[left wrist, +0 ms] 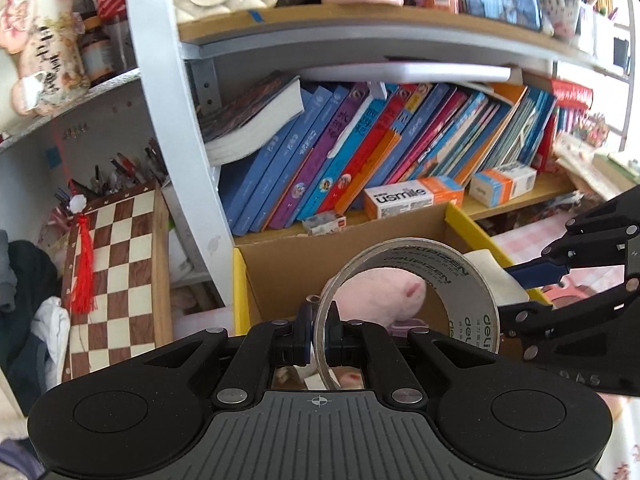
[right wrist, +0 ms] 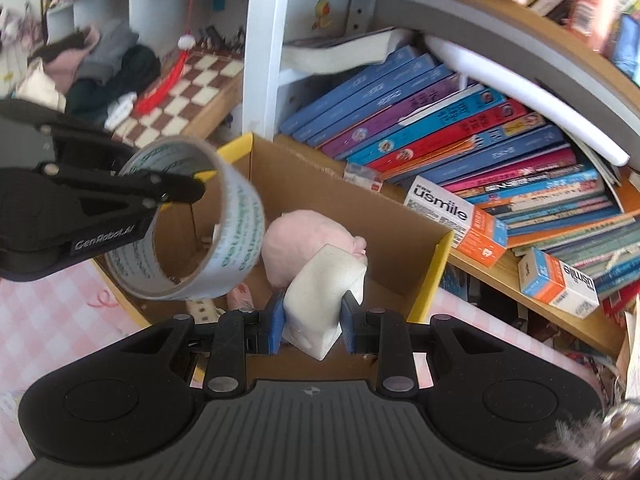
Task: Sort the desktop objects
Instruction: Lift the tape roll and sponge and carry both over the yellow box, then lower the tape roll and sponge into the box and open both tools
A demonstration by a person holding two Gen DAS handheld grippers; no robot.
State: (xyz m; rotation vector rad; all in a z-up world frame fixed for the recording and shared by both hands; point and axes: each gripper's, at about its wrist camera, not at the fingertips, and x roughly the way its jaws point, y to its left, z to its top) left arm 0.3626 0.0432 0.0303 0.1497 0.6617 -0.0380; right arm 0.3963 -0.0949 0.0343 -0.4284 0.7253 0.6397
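Two items held, one per gripper, both above the cardboard box (left wrist: 280, 276).

Left wrist view: left gripper (left wrist: 318, 338) clamped on the wall of the tape roll (left wrist: 416, 292), pads pinching the thin band from inside and outside at its near left edge. Roll upright, core open, over the near side of the box. Judged light and stiff, yet slick on the outer film; a grip across the wall, as here, suits better than one across the full ring. Right gripper (left wrist: 536, 276) entering from the right.

Right wrist view: right gripper (right wrist: 310, 320) closed on a white block (right wrist: 326, 284), blue pads pressing both side faces near its lower end. Block tilted, leaning far over the box, just above a pink plush toy (right wrist: 304, 240) lying inside. Surface matte and speckled; judged light, slightly yielding, low slip risk. Tape roll at left, above the box's left wall.
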